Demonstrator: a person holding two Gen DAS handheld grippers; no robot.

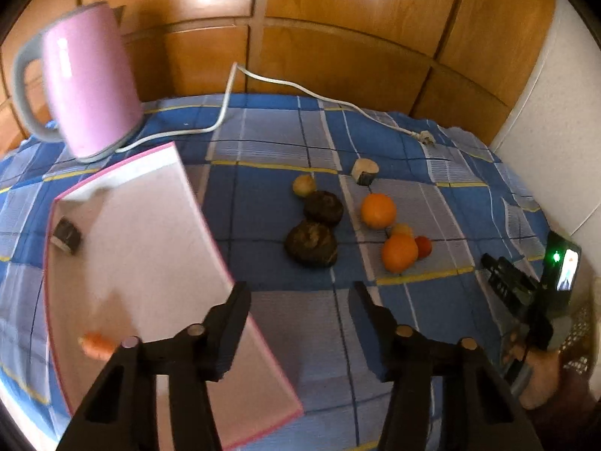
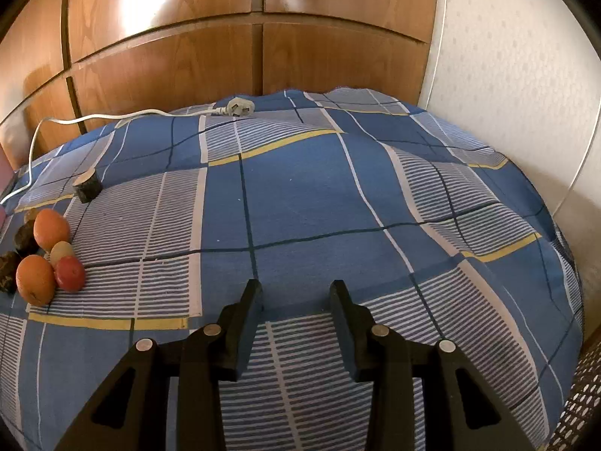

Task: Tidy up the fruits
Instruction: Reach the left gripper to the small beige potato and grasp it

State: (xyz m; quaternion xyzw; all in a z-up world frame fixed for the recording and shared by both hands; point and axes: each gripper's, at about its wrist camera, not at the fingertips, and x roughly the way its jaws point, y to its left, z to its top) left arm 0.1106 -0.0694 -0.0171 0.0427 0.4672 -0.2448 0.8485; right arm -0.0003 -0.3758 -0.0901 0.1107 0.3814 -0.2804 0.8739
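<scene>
Hovering over the pink-edged white board [image 1: 150,248], the left gripper [image 1: 300,297] has its jaws spread and empty; the round orange fruits [image 1: 378,210] lie clustered on the blue checked cloth [image 1: 285,143], right of the board. The right gripper [image 2: 296,295] is likewise spread and empty, so I judge it best to straddle one orange squarely before closing.

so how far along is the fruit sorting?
Early. Done: two pieces sit on the white board, a dark chunk and an orange piece. In hand: nothing; left gripper and right gripper are both open and empty. Left: two oranges, two dark lumps and smaller fruits on the blue cloth.
</scene>
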